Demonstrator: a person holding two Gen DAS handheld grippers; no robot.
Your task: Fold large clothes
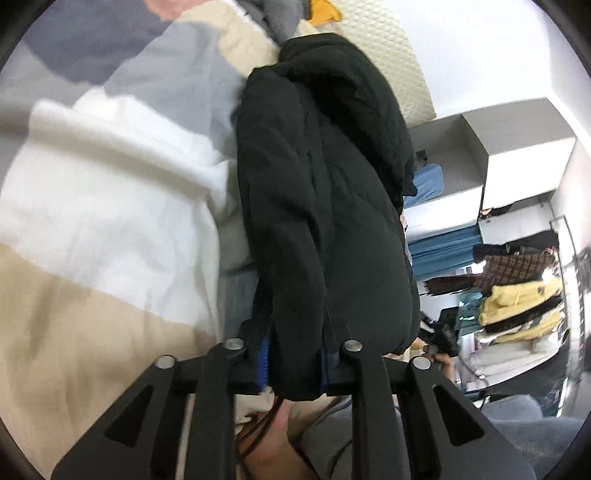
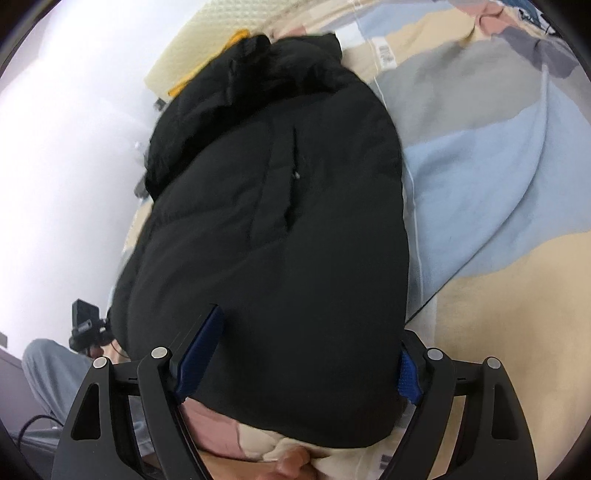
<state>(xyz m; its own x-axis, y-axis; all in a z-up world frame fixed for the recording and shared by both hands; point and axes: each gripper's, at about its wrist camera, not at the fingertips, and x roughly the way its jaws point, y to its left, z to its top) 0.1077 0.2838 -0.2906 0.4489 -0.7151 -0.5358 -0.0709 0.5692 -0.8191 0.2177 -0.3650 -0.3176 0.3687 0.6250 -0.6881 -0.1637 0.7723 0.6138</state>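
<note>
Here the black padded jacket lay lengthwise on a bed, on a bedspread patched in white, beige, grey and pale blue. The left gripper stood narrow, its blue pads pinched on the near edge of the jacket, so that a fold of dark fabric bulged up between the two black fingers. Seen from the left wrist, the garment ran away from the fingers toward a cream quilted pillow at the far end, with something yellow beside it. A clothes rack with yellow and checked garments stood well apart at the right, beside white shelves.

The right gripper stood wide, one blue pad at each side of the jacket's bulky near end; the fabric filled the whole gap and both pads touched it. From the right wrist a zipped pocket slit showed on the jacket's upper face. At the left of that view the other gripper's black camera block appeared beside a grey sleeve. A bare fingertip showed at the bottom edge, under the jacket's hem
</note>
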